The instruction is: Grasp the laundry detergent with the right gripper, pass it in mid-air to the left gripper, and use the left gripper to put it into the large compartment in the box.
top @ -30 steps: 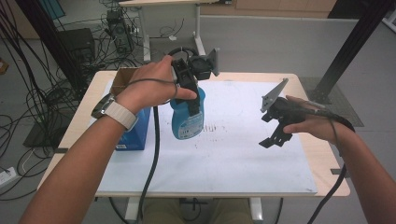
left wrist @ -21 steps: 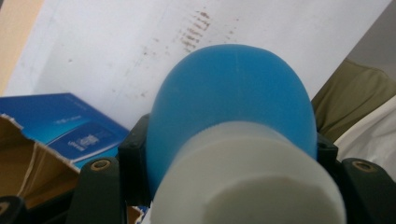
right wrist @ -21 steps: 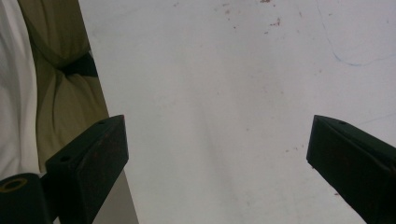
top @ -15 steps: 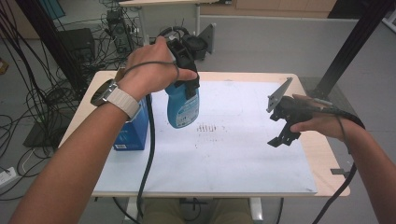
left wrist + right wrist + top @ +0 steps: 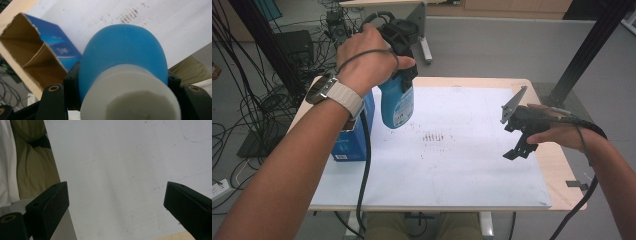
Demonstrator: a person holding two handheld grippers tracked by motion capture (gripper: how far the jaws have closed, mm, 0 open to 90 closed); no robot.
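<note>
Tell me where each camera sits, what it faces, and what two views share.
High view: above the person's side, facing forward and down; forearms, left gripper, right gripper.
Left gripper view: on the left gripper, over the blue bottle toward the box.
Right gripper view: between open jaws, facing the white sheet.
Shared: bottle, box, sheet.

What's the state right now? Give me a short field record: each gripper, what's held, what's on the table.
left gripper: shut on the blue bottle, raised above the table
blue bottle: hanging bottom-down, white cap toward the gripper's camera
right gripper: open, empty, over the white sheet's right part
blue box: top torn open, at the table's left edge
white sheet: covers most of the table, dark marks near its middle
</note>
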